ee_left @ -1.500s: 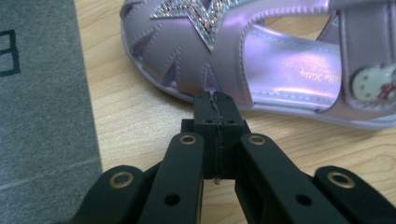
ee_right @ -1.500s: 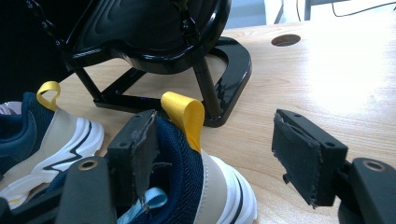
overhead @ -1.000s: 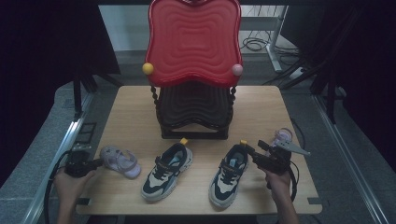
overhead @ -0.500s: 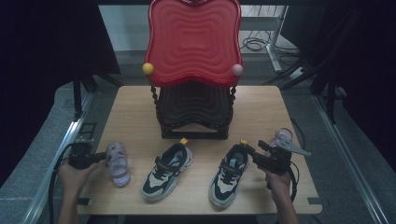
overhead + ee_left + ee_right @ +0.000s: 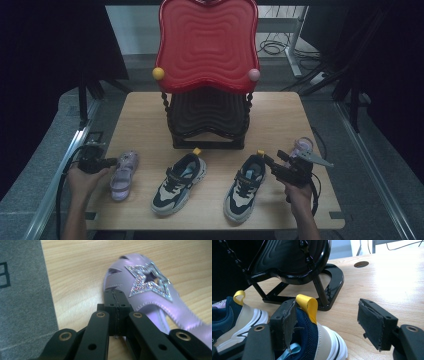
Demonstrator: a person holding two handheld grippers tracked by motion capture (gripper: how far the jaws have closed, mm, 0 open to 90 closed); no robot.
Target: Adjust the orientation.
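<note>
Lilac sandal (image 5: 123, 174) with a rhinestone star (image 5: 149, 280) on the strap sits at the left end of the wooden table (image 5: 140, 120), toe pointing toward the person, close to the table's left edge. Left gripper (image 5: 111, 162) has its jaws squeezed fully together with the tips right at the sandal's side edge; in the left gripper view the closed jaws sit against the lilac upper next to the star, but honestly can't tell if any material is pinched between them or if they're just pressed against it.

Just right of the sandal are two navy, beige and white sneakers, each with a yellow heel loop: the left sneaker (image 5: 179, 183) near the middle, the right sneaker (image 5: 245, 187) beside it. Right gripper (image 5: 270, 164) is spread wide at the right sneaker's heel, one pad touching the collar by the yellow loop (image 5: 308, 305), the other pad out over bare wood.

Behind the shoes stands a black shoe rack (image 5: 209, 120) with a wavy red tray (image 5: 207, 45) on top. Second lilac sandal (image 5: 301, 148) lies behind the right gripper.
</note>
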